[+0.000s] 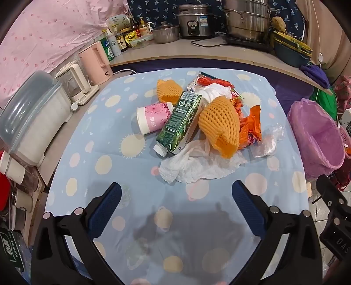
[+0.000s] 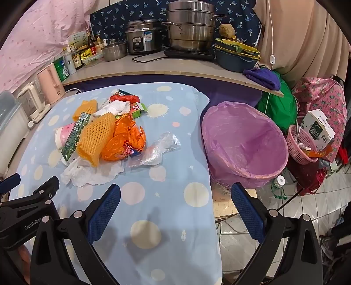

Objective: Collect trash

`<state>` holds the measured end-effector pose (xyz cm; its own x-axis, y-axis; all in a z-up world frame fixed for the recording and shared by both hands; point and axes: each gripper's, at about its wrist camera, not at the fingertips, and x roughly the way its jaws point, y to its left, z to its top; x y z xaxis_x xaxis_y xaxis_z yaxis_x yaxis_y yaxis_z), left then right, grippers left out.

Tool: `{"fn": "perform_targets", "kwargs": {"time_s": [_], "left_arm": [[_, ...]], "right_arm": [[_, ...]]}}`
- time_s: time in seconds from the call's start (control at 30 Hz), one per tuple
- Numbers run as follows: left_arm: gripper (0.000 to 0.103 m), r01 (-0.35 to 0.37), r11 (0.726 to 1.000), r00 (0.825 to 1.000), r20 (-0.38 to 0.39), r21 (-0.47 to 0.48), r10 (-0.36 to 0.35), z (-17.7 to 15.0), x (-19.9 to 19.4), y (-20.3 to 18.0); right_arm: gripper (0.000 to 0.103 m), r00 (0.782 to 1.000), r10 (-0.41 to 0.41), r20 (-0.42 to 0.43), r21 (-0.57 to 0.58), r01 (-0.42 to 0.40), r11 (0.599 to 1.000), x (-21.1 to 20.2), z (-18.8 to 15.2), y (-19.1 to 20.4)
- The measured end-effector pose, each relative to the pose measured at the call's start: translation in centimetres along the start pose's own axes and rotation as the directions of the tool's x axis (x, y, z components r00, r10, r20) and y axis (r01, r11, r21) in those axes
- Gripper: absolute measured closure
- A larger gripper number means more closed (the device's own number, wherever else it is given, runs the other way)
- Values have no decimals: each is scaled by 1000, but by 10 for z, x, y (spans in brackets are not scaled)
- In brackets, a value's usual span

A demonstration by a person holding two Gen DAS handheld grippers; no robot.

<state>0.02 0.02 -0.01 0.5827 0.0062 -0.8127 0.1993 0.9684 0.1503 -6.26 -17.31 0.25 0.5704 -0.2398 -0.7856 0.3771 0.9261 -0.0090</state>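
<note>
A trash pile lies mid-table: a green carton [image 1: 180, 122], a pink paper cup [image 1: 152, 119], two orange foam nets [image 1: 220, 122], white tissue [image 1: 197, 164], an orange wrapper [image 1: 251, 125] and a clear plastic bag [image 1: 268, 142]. The pile also shows in the right wrist view, with the foam net [image 2: 96, 136], orange wrapper [image 2: 126, 140] and clear bag [image 2: 158, 149]. A bin with a purple liner [image 2: 245, 144] stands off the table's right edge. My left gripper [image 1: 176, 193] is open and empty, short of the tissue. My right gripper [image 2: 175, 193] is open and empty over the table's right edge.
The blue dotted tablecloth [image 1: 122, 175] covers the table. Kettles [image 1: 96, 63] and a lidded container [image 1: 33, 122] line the left side. A counter behind holds pots [image 1: 245, 19], a rice cooker [image 1: 195, 22] and bottles. A pink basket [image 2: 300, 144] and bags stand right of the bin.
</note>
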Motion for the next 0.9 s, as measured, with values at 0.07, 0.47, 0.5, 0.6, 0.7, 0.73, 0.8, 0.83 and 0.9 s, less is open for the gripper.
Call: {"fn": "perform_targets", "kwargs": {"time_s": [0.07,0.47,0.5,0.6,0.7,0.73,0.8,0.83,0.9], "left_arm": [[7,0,1000,1000,1,0,0,0,0,0],[7,-11,999,1000,-1,35,11,0,-5,-10],[7,-11,999,1000,0,36,11,0,-5,-10],[7,-11,999,1000,-2,40,11,-1,-7,-12],[7,-11,999,1000,-3,42,11,-1,-8,-12],[7,-10,999,1000,-3,43,10,-2,-9,-13],[7,-9,999,1000,-3,43,9,-2,-8,-16],[7,-8,999,1000,-2,44,8,-2,-9,-16],[7,-7,999,1000,-1,47,7,-3,-10,-17]], "right_arm": [[6,1000,-2,-11,-4,1,1000,0,0,0],[6,1000,-3,-10,0,3,1000,5,5,-5],[6,1000,-1,-11,3,2,1000,6,5,-6],[6,1000,-1,-5,4,1,1000,-3,-2,-7],[6,1000,2,-5,10,-1,1000,-5,-4,-10],[6,1000,1,-5,13,-1,1000,-5,-4,-12],[6,1000,1,-4,17,-1,1000,-7,-4,-14],[6,1000,2,-4,19,-2,1000,-7,-4,-14],[6,1000,1,0,22,-1,1000,-7,-4,-14]]}}
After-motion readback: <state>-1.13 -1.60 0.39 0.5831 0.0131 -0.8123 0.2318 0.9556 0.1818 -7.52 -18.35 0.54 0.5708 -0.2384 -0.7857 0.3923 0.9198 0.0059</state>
